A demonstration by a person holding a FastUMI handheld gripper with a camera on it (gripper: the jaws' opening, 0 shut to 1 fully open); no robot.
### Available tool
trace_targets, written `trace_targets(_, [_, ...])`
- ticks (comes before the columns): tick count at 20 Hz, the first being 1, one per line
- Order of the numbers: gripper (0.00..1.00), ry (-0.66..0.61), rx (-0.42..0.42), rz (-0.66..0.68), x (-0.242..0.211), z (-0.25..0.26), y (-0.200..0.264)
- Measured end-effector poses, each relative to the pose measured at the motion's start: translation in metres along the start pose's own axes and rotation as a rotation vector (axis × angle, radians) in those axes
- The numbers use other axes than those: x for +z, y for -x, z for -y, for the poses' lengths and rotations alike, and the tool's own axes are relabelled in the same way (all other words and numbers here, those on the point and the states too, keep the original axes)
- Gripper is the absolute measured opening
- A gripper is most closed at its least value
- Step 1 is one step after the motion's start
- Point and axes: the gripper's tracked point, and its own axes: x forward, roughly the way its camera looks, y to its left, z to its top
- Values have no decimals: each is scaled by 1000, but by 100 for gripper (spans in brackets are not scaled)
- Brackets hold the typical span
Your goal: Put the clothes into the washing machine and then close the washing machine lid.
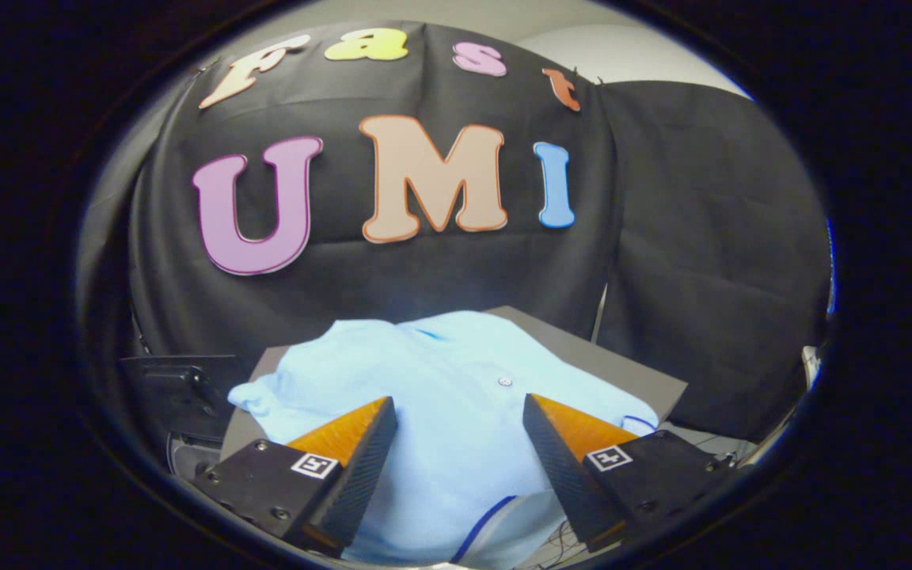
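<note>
Closest to the camera, the gripper (460, 412) hovers with its two fingers spread wide and nothing between them but open air above cloth. Just below and ahead of them lies a light blue polo shirt (440, 396), spread mostly flat on a grey table (630, 376). A small button (505, 381) sits on its placket just beyond the fingertips, the collar (424, 331) is at the far end near the black cloth wall (701, 261), one sleeve (254, 394) reaches past the left finger, and a dark blue trim line (488, 518) runs along the near hem. Left of the table stands a dark piece of equipment (175, 380); it may be the washing machine, but I cannot tell.

The shirt has not yet been picked up, so the task looks barely begun. The risk from here is a poor grasp: closing on a flat, single layer could pinch too little fabric, letting the shirt slip free. A trailing sleeve or hem could also snag the table edge or hang outside the machine.
</note>
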Motion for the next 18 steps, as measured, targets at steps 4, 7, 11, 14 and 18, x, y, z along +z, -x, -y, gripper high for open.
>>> trace_targets(4, [58, 20, 36, 35, 2, -27, 1])
trace_targets(7, [4, 77, -84, 82, 1, -25, 0])
trace_targets(11, [1, 74, 3, 51, -4, -71, 13])
trace_targets(14, [1, 32, 119, 67, -9, -123, 34])
trace_targets(18, [1, 11, 286, 95, -19, -201, 65])
